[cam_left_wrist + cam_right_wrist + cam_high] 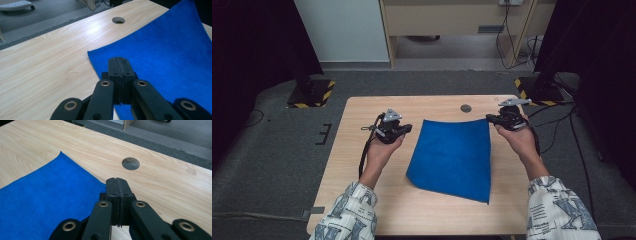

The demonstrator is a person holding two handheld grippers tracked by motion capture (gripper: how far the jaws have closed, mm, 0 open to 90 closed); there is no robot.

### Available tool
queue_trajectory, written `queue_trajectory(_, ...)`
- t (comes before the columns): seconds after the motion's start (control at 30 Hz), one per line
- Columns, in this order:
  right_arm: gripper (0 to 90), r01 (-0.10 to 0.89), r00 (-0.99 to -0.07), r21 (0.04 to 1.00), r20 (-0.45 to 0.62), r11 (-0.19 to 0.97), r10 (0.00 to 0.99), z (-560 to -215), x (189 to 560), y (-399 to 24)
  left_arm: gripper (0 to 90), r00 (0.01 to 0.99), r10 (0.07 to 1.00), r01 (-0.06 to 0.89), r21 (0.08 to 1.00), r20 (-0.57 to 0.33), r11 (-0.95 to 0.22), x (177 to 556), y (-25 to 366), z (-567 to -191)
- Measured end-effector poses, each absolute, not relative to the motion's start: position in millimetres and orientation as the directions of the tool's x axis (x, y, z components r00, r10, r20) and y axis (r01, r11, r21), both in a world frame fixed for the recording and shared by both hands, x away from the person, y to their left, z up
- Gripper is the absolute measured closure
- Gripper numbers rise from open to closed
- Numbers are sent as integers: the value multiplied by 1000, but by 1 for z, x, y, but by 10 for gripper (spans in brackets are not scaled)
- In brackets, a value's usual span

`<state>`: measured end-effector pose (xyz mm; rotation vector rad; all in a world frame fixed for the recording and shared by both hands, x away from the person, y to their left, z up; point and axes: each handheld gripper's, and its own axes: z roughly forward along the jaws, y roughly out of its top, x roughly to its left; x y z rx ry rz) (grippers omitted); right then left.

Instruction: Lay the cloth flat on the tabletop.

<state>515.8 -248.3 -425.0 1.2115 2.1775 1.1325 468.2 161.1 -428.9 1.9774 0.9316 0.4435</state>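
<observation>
The blue cloth (453,157) lies mid-frame between both grippers. The left gripper (406,129) and right gripper (488,118), jaws pressed together on nothing, flank its upper corners.

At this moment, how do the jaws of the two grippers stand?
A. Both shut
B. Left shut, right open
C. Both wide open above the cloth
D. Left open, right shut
A: in each gripper view the two black jaws meet flat, left gripper and right gripper, by the blue cloth.
</observation>
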Motion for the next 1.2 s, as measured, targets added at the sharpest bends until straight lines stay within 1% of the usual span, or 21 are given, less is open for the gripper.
queue_trajectory(0.33,897,540,-528,787,40,299,848,-438,524,-249,843,668,743,449,823,-49,-348,453,166,-445)
queue_trajectory(0.8,898,581,-492,758,38,295,870,-455,533,-262,819,682,728,473,800,-68,-369,437,168,-471)
queue_trajectory(1.07,898,608,-476,735,33,301,879,-468,548,-267,809,661,747,495,788,-67,-367,420,175,-482)
queue_trajectory(1.2,898,615,-478,724,29,312,878,-472,562,-264,806,641,764,507,785,-69,-355,412,182,-484)
